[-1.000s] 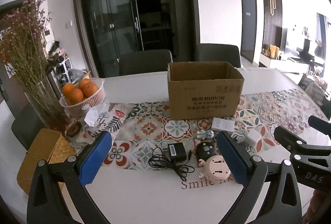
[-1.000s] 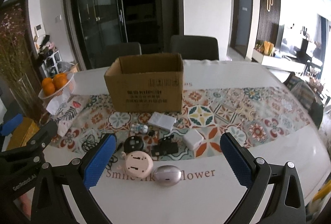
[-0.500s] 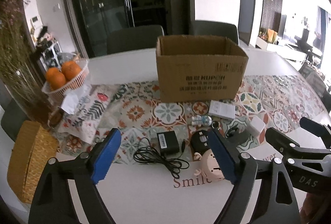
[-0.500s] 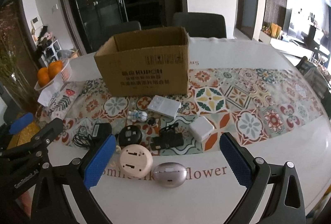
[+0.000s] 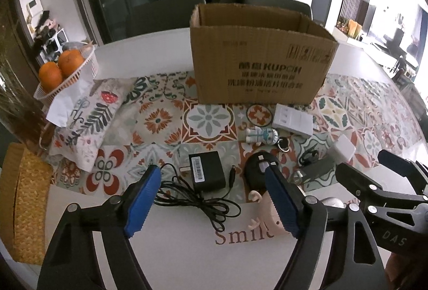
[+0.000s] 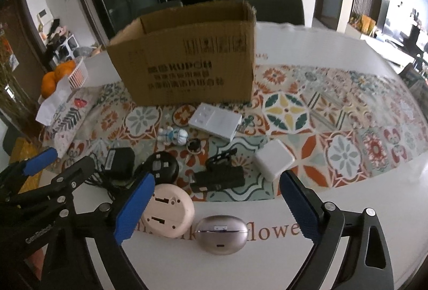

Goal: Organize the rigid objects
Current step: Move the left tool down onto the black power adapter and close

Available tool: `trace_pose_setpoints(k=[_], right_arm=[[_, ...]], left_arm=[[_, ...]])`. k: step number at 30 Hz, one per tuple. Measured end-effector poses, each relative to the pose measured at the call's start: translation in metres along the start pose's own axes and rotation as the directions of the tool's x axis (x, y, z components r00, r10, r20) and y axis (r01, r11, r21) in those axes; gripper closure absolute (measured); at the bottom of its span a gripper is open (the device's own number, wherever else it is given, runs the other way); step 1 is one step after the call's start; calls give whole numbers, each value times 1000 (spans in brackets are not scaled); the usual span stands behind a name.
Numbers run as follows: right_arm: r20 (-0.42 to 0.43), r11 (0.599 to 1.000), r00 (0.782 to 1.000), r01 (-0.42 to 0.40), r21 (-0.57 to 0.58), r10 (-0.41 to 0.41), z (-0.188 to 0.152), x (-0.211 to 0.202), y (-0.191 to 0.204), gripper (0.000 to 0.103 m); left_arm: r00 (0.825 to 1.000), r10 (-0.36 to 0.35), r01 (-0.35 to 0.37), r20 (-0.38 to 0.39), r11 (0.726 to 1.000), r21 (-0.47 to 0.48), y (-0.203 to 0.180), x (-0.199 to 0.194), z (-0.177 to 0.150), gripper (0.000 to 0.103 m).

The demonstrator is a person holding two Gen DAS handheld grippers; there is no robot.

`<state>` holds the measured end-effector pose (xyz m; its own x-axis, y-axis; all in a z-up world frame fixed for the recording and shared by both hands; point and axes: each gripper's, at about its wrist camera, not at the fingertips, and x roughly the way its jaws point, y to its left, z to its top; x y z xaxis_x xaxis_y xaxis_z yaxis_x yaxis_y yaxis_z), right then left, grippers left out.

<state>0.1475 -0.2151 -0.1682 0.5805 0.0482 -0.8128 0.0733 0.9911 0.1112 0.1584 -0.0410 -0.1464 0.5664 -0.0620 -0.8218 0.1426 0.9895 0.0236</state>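
Observation:
An open cardboard box stands on the patterned runner; it also shows in the right wrist view. In front lie a black power adapter with its cable, a black round device, a pink round gadget, a silvery oval case, a white cube charger, a flat white box, a small astronaut figure and a black clip-like item. My left gripper is open above the adapter's cable. My right gripper is open above the oval case.
A basket of oranges and a patterned cloth lie at the left, with a woven mat at the table's left edge. Dark chairs stand behind the table. Each gripper shows at the edge of the other's view.
Both grippers have moved forward and lower toward the objects, which now look larger. Both stay open. Nothing on the table has moved.

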Motion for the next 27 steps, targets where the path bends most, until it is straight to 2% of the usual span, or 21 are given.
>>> trace_pose_setpoints(k=[6, 18, 27], right_arm=[[-35, 1000, 999, 2, -9, -3, 2, 19, -1, 12], [-84, 1000, 996, 5, -26, -7, 2, 49, 0, 13], [-128, 1000, 992, 6, -18, -9, 0, 64, -1, 13]], left_arm=[[999, -6, 6, -45, 1000, -9, 1, 21, 2, 30], [992, -18, 14, -127, 999, -34, 3, 55, -5, 32], [989, -17, 13, -146, 999, -31, 6, 71, -4, 36]])
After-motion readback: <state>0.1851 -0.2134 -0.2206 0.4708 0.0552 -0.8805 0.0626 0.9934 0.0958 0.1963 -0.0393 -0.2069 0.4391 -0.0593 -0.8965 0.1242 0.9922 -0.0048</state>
